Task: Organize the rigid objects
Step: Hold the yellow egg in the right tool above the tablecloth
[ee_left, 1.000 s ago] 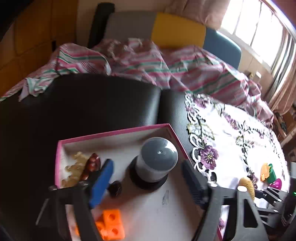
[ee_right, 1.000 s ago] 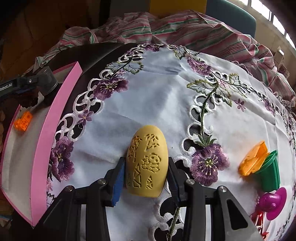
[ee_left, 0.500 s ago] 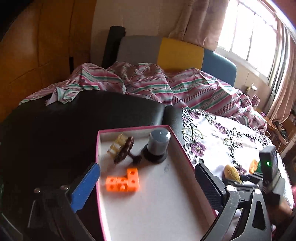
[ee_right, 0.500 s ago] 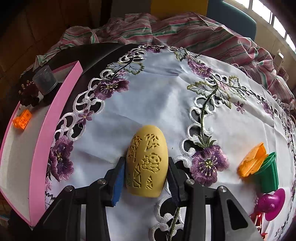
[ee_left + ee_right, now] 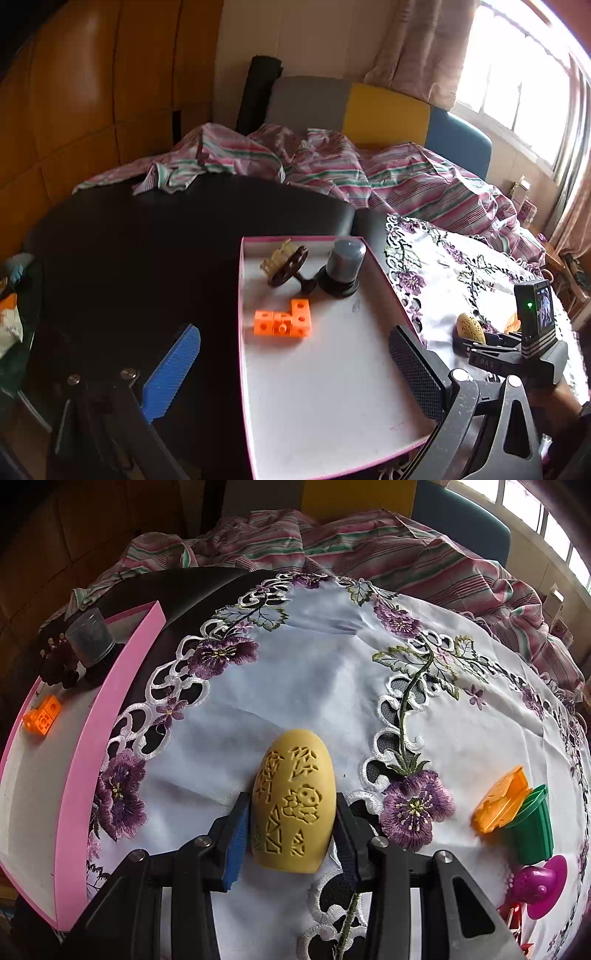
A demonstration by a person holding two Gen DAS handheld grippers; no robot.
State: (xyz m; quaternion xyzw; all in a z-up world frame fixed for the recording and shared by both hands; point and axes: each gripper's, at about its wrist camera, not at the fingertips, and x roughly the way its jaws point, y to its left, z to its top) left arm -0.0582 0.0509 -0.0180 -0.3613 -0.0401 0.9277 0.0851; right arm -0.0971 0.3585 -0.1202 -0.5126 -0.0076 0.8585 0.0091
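My right gripper (image 5: pixel 291 834) has its jaws clamped on the yellow carved egg (image 5: pixel 293 801), long axis pointing away from me, resting on the embroidered cloth (image 5: pixel 314 686). The pink tray (image 5: pixel 110 716) lies to its left. My left gripper (image 5: pixel 295 369), jaws just opened wide and empty, hangs over that tray, nearer the orange blocks (image 5: pixel 284 321).

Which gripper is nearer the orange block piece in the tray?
Left. The left gripper hangs open over the pink tray, the orange block piece just ahead. The right gripper is off the tray on the embroidered cloth, clamping the yellow egg.
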